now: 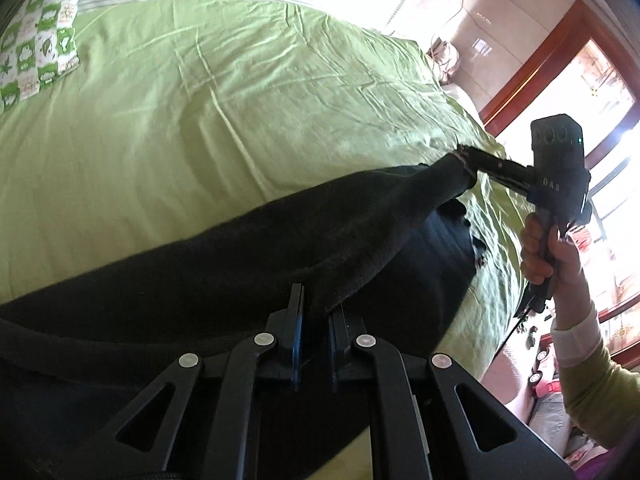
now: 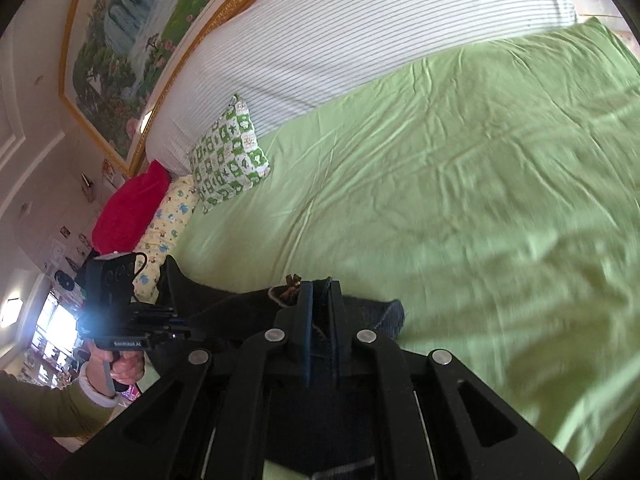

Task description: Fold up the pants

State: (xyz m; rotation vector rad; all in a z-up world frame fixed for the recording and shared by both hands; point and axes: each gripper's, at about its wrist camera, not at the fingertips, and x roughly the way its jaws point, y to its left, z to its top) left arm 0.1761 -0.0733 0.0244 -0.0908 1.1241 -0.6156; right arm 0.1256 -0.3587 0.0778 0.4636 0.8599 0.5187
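Left gripper (image 1: 314, 312): nearest in the left wrist view, at 6 o'clock; its fingers (image 1: 295, 308) are clamped on an edge of the pants, a fold of dark cloth pinched between them.
Right gripper (image 2: 320, 308): nearest in the right wrist view, at 6 o'clock; fingers clamped on another edge, where stitching and a small brown tag or bow show.
Pants (image 1: 248, 264): dark fabric, strung between the two grips and lifted partly off the bed; the lower bulk lies on the sheet at 5 o'clock in the left wrist view.
Reason for the hold: two separated pinch points probably keep the edge taut, so the garment can be carried over itself as one straight line.
Hand (image 1: 540, 252): at 3 o'clock, wrapped round the right gripper's handle.
Bed (image 1: 200, 120): green sheet, creased, bare beyond the pants.
Pillow (image 2: 230, 152): green-patterned, at 10 o'clock, well apart from the work.
Headboard (image 2: 360, 32): striped, farthest.
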